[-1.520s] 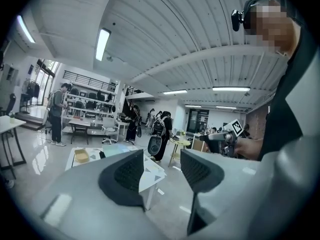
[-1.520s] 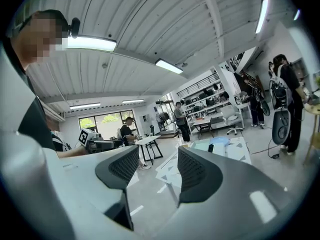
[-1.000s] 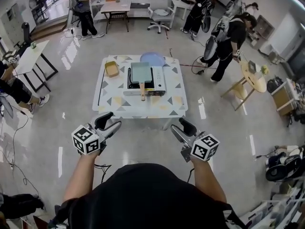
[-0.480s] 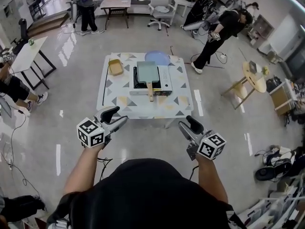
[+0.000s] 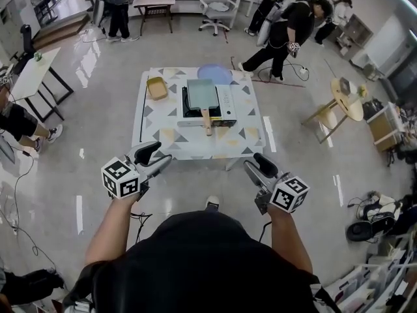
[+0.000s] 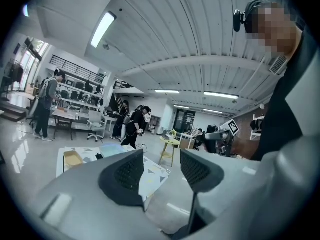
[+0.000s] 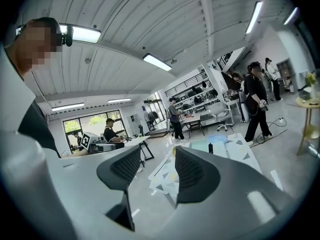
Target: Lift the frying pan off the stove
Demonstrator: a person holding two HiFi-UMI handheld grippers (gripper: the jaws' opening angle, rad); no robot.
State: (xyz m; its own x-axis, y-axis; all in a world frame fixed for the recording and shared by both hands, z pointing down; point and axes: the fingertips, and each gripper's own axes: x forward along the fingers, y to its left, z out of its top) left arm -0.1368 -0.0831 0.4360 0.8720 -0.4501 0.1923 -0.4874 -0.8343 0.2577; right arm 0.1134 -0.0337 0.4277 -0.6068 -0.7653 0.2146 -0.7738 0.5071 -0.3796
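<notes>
Left tongs and right tongs moved nearer the surface, both released and empty, right jaws just narrowing slightly; frying pan untouched on stove.

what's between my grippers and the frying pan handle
Nothing visible. The frying pan sits on the stove on the table, handle toward the person; only floor and the table's near edge lie before the left gripper and right gripper. Both are open and empty, the right's jaws having just been closing.
</notes>
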